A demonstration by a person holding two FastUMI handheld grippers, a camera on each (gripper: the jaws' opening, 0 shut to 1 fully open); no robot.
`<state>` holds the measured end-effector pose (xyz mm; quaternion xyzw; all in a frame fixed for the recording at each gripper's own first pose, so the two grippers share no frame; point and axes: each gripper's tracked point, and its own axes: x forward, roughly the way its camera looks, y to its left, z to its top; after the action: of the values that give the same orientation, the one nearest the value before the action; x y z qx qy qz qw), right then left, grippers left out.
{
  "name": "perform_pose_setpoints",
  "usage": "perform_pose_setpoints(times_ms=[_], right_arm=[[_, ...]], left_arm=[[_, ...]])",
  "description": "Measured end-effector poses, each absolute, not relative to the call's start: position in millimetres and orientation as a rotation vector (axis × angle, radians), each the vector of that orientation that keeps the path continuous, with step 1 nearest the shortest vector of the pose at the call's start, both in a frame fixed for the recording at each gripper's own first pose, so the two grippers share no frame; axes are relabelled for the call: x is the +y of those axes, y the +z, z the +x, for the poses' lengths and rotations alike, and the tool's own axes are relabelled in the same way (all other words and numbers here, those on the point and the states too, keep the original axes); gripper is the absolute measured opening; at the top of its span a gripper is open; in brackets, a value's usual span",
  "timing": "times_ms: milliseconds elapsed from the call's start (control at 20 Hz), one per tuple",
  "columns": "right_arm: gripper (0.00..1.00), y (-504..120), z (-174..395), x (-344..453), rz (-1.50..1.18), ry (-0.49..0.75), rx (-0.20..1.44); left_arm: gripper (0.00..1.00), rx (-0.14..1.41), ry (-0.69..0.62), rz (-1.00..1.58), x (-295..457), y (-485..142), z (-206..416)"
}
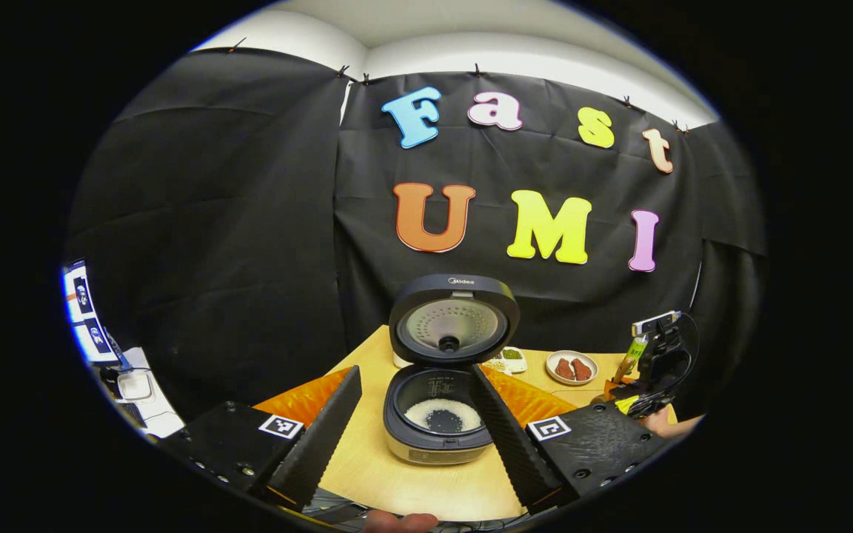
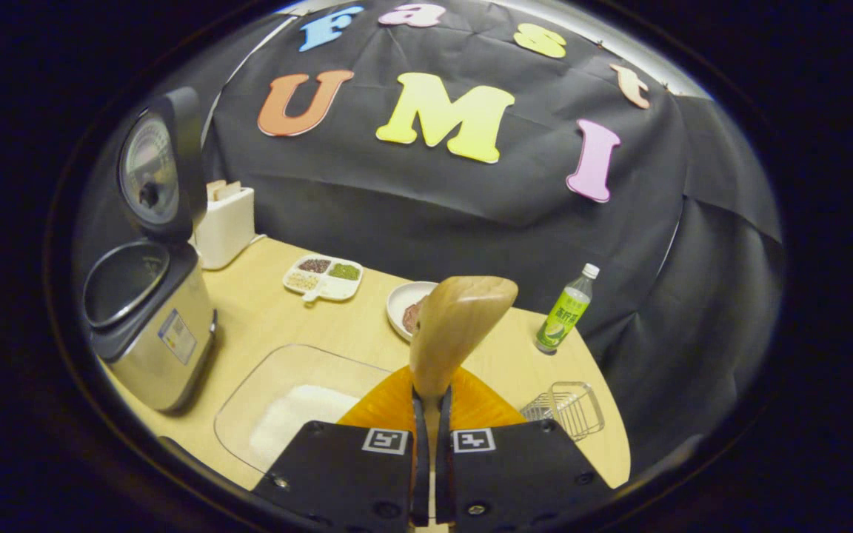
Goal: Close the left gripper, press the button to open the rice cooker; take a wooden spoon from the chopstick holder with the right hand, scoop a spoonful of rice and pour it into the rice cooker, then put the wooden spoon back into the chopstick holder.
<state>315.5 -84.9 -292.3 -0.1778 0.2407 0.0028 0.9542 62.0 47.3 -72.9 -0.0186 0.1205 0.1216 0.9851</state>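
Both views are evenly lit from above, with the light wooden table (image 1: 426,488) bright and the edges falling dim. Strong fisheye bending curves everything toward the rims. Beyond the left gripper's fingers, the open grey rice cooker (image 1: 441,370) is sharp; its silver side (image 2: 167,333) carries soft glare. Shadows are faint.
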Motion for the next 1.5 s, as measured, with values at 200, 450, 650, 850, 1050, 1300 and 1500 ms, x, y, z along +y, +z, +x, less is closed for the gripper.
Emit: perform_pose_setpoints(times_ms=[200, 450, 650, 850, 1050, 1300, 1500], right_arm=[[0.08, -309.9, 310.9, -75.6, -0.340, 0.014, 0.517], [0.08, -327.1, 299.2, -37.7, -0.209, 0.068, 0.576], [0.09, -333.0, 291.1, -10.5, -0.008, 0.094, 0.647], [0.09, -334.8, 290.2, -9.4, 0.257, 0.063, 0.725], [0.09, -332.6, 288.4, -14.6, 0.485, 0.041, 0.787], [0.08, -318.5, 287.3, -24.4, 0.568, 0.051, 0.765], [0.08, -301.8, 290.1, -38.0, 0.608, 0.053, 0.737]], left_arm=[[0.95, 0.262, 0.261, -0.044, 55.2, -77.2, 59.9], [0.95, 0.266, 0.268, -0.052, 60.1, -75.7, 57.4], [0.95, 0.267, 0.276, -0.053, 62.1, -75.5, 54.3], [0.95, 0.268, 0.288, -0.060, 63.9, -74.3, 48.8], [0.95, 0.264, 0.289, -0.064, 60.6, -73.5, 46.1], [0.95, 0.259, 0.271, -0.062, 48.2, -71.6, 47.0], [0.95, 0.258, 0.263, -0.065, 37.0, -71.0, 47.1]])
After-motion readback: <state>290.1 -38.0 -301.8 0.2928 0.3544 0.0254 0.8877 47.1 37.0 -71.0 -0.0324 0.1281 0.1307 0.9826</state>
